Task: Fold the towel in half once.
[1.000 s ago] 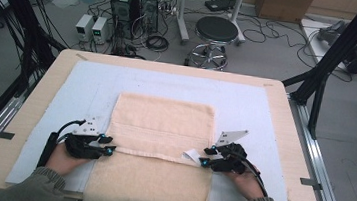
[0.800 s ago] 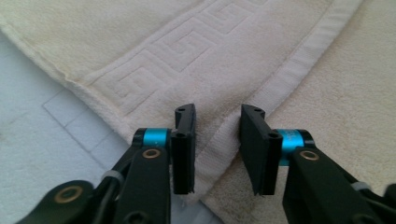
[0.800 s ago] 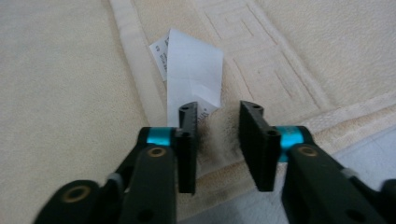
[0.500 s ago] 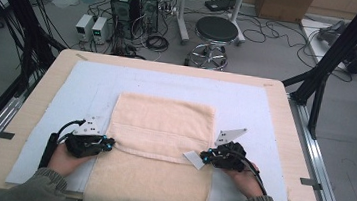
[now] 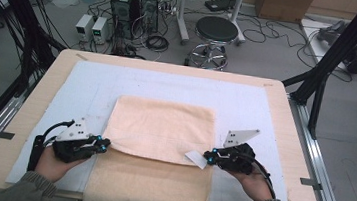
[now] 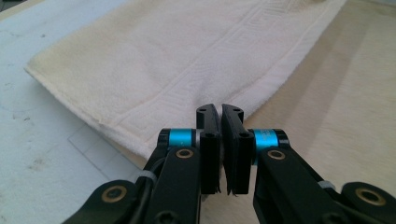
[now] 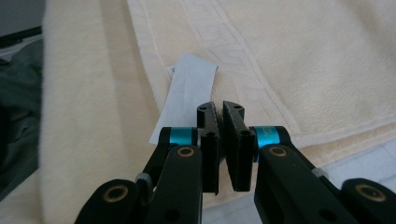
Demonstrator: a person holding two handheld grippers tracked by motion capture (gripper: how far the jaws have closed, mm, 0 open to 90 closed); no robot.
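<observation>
On the middle of the worktop (image 5: 285,117), over a pale blue-white mat (image 5: 92,86), lies the cream terry-cloth towel (image 5: 163,129), folded so its upper layer ends in a hem across the lower one, whose near end hangs over the worktop's front edge. The left tongs (image 5: 103,145) are closed on the hem's left corner, the cloth pinched between the pads. The right tongs (image 5: 209,158) are closed on its right corner, just beside the white rectangular care label (image 7: 187,93). Both have just finished closing.
</observation>
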